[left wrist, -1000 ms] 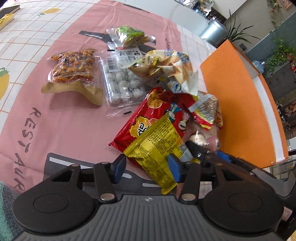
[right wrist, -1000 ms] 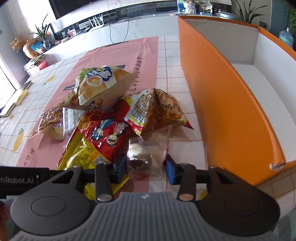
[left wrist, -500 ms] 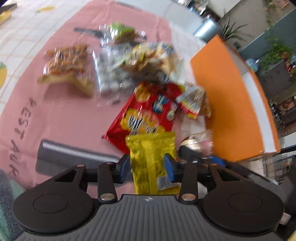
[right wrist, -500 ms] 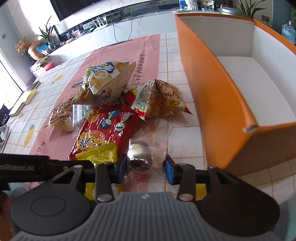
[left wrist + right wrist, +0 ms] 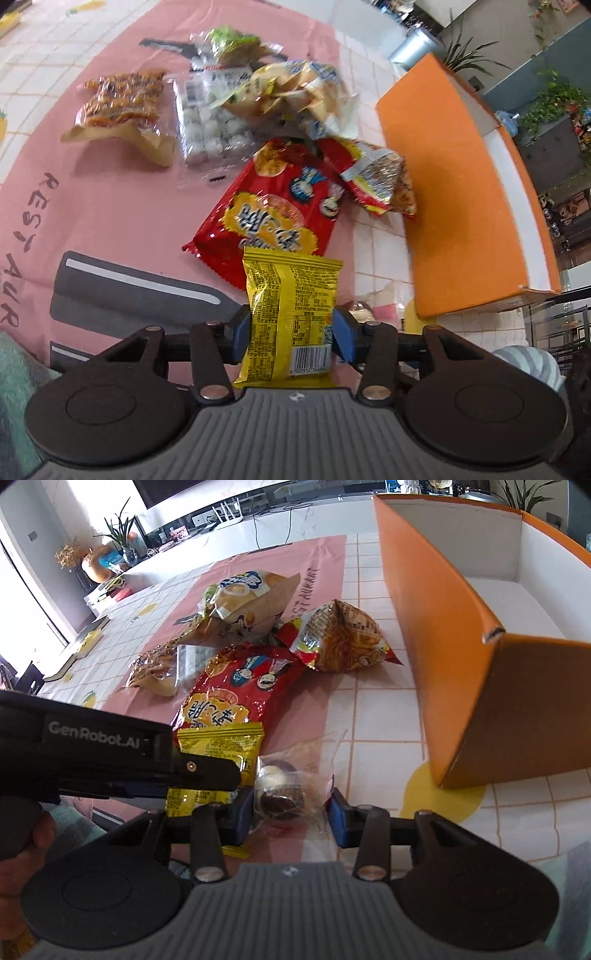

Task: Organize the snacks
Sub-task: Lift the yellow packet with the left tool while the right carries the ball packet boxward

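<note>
left gripper (image 5: 291,334) grips yellow packet (image 5: 291,314); right gripper (image 5: 291,816) grips clear packet (image 5: 291,794).

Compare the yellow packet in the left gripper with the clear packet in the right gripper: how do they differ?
The yellow packet is opaque and covered with print; the clear packet is see-through and shows a dark round treat. The yellow packet looks flat and stiff, the clear packet crumpled. Each sits between blue pads: left gripper, right gripper.

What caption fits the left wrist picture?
Left gripper holds a yellow snack packet above the red snack bag, near the orange box.
</note>
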A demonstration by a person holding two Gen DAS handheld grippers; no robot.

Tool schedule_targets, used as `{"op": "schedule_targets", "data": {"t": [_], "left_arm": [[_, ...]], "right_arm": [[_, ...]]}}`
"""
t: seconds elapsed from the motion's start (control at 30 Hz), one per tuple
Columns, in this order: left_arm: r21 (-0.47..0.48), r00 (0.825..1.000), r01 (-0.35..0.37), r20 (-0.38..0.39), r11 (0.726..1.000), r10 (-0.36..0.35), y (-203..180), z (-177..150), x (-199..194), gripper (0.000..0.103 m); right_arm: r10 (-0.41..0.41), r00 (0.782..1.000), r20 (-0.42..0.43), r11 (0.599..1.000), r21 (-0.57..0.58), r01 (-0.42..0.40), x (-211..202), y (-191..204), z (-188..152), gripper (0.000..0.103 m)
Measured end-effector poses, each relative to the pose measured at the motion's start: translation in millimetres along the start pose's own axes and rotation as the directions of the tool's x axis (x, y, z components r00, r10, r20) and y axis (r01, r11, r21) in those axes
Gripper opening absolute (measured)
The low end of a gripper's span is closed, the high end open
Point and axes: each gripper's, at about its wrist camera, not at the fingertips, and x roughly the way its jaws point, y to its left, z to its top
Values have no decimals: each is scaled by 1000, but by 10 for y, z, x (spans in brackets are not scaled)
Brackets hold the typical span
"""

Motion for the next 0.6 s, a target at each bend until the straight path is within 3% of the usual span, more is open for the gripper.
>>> {"op": "schedule_targets", "data": {"t": [0.2, 0.3, 0.33, 0.37, 0.5, 0.6], "left_arm": [[14, 995, 85, 56, 996, -85, -64, -66, -251, 51], [-16, 987, 152, 53, 988, -151, -53, -80, -273, 32], [-41, 985, 171, 42, 984, -169, -64, -73, -225, 32], [-50, 987, 155, 41, 987, -153, -76, -74, -194, 32], [23, 998, -39, 45, 999, 38, -244, -92, -58, 31], [37, 998, -54, 20, 998, 54, -289, -108, 7, 32]], "right_arm": [[20, 1000, 13, 999, 27, -21, 6, -71, 4, 40], [34, 999, 17, 998, 47, -34, 0, -114, 2, 40], [42, 999, 16, 997, 58, -43, -10, -134, 0, 40], [46, 999, 17, 996, 70, -47, -21, -156, -4, 40], [59, 998, 17, 994, 93, -61, -58, -209, -28, 40], [69, 997, 20, 994, 89, -70, -68, -219, -42, 40]]}}
